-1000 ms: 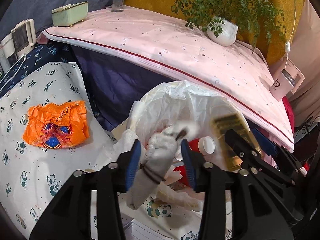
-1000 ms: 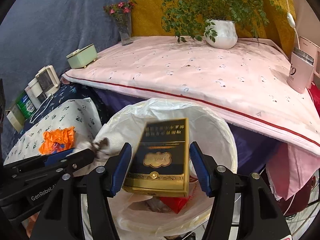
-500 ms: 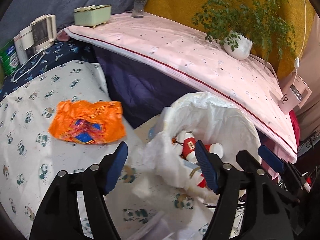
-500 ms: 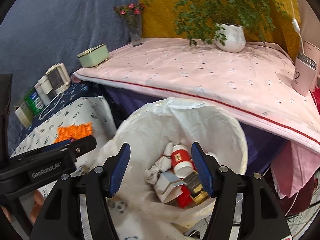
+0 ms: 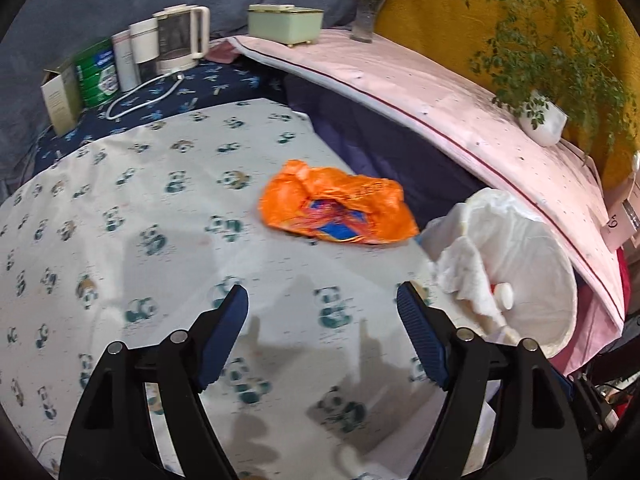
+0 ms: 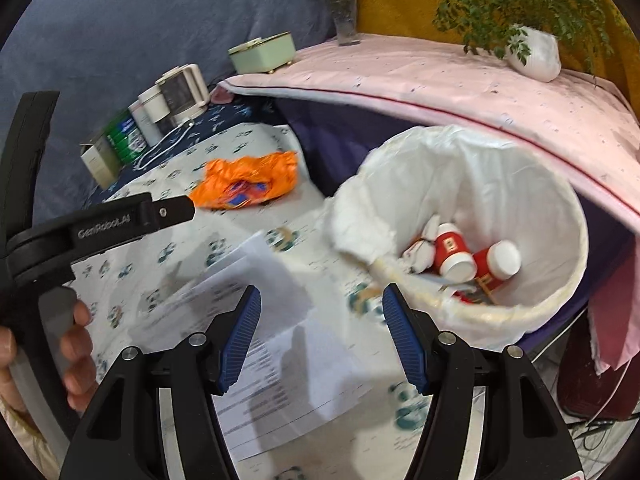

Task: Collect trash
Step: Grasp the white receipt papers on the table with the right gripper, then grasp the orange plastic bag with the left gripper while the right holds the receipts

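Observation:
A crumpled orange plastic wrapper [image 5: 340, 208] lies on the panda-print tablecloth [image 5: 140, 208], ahead of my open, empty left gripper [image 5: 322, 336]; it also shows in the right wrist view [image 6: 248, 184]. A white-lined trash bin [image 6: 532, 208] stands at the table's right edge and holds red-and-white bottles [image 6: 456, 256] and other trash. My right gripper [image 6: 320, 340] is open and empty above a printed paper sheet [image 6: 272, 320] on the table. The bin shows at the right of the left wrist view [image 5: 532, 264].
At the table's far end stand a kettle [image 5: 180, 40], a green tin [image 5: 98, 72] and a small box [image 5: 60, 96]. A pink-covered shelf [image 5: 440, 96] behind carries a green box [image 5: 286, 24], a flower vase [image 5: 370, 12] and a potted plant [image 5: 544, 120].
Both grippers dropped their loads, a grey sock-like bundle and a gold-and-black box, into the bin, opened, and swung left over the table toward the orange wrapper and the paper.

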Tool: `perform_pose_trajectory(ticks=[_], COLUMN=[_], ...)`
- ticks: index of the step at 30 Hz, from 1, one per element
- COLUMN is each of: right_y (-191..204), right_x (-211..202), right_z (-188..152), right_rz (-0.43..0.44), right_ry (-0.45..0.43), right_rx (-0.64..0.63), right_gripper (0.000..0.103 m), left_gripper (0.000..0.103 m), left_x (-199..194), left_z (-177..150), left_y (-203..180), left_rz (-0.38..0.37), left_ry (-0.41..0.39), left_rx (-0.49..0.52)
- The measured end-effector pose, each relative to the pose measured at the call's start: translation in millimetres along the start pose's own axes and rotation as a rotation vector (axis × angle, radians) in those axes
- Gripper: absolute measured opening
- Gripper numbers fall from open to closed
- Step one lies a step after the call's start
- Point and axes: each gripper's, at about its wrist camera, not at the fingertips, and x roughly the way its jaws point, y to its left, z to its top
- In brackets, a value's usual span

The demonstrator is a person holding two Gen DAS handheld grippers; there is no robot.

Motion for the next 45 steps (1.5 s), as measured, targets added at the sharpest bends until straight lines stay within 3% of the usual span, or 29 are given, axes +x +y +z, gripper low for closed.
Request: perform_pose_trajectory(ticks=[7,13,19,24,27,28,29,31,34,40,45], right_y=[42.6,58.8,74.1,72.8,62.7,58.9,56.0,51.2,46.2,41.7,32.3], right_x=[-8.6,-1.7,-2.2,16.7,29.6,32.2,32.9,32.5,24.6,20.6,41.0], right_z=[-10.8,-0.4,9.0,-3.9,-10.5,-11.3,-12.0,-11.8,-1.4,43.7,71.5], right_rz=[0.049,0.030,-0.044,-0.142,-0.133,-0.119,-0.109,-0.085,-0.061,-0.038,-0.030], right_ry=[0.008,0.018,-0.027,0.014,0.073,0.085,0.091,0.091,0.049,-0.052,-0.064], right_rx=[-0.037,0.019,0.068,0.064,0.076,0.079,0.077,0.084,0.072,0.031,0.039], right_gripper=[0.062,0.066,0.076,0.076,0.056,0.044,0.025,0.005,0.001,0.001,0.001], left_gripper=[0.073,0.073,0.073,0.073,0.074,0.075,0.077,0.080,0.086,0.086,0.083], left_x=[-10.9,-24.9,-35.9,-36.2,-32.0,-28.7,-25.0,-15.0,3.3,51.5,95.6], left_z=[-12.1,-12.5,-9.4,-9.6,-9.3,-8.3,-7.0,-2.8,6.6,36.7,57.2], left_y=[25.7,50.5,70.7,72.9,69.8,67.1,64.4,57.4,49.0,41.8,41.9], left_rz=[0.037,0.059,0.066,0.058,0.048,0.041,0.037,0.027,0.012,0.013,0.026], left_ry=[0.008,-0.008,-0.027,-0.029,-0.025,-0.023,-0.020,-0.017,-0.011,-0.004,0.025], left_rx=[-0.032,-0.057,-0.088,-0.087,-0.078,-0.076,-0.072,-0.063,-0.065,-0.078,-0.087])
